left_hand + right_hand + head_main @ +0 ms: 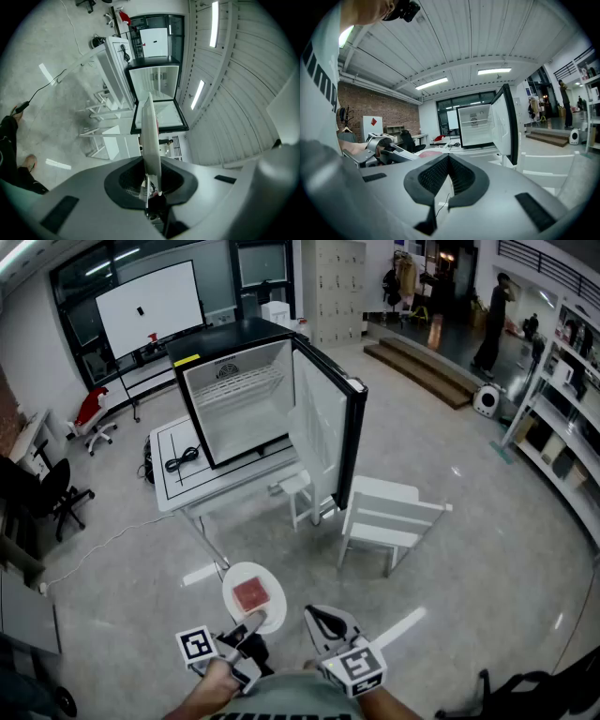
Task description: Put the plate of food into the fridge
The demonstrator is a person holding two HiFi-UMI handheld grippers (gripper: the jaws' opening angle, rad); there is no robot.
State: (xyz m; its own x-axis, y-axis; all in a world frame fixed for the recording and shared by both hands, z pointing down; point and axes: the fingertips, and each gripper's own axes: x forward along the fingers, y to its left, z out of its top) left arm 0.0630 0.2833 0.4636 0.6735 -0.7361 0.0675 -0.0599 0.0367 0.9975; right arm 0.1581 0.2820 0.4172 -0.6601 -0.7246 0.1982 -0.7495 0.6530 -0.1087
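A white plate (253,596) with a red square piece of food on it hangs over the floor in front of me. My left gripper (246,629) is shut on its near rim. In the left gripper view the plate (149,136) shows edge-on, pinched between the jaws of that gripper (150,164). Right of the plate, my right gripper (323,622) is shut and holds nothing, its jaws meeting at the tips (449,158). The black fridge (248,399) stands ahead on a white table (178,474), its door (328,427) swung open to the right and its white inside bare.
A white chair (389,517) stands right of the open door, and a small white stool (300,488) sits under it. A black cable (183,460) lies on the table left of the fridge. Office chairs and desks line the left wall, shelves the right.
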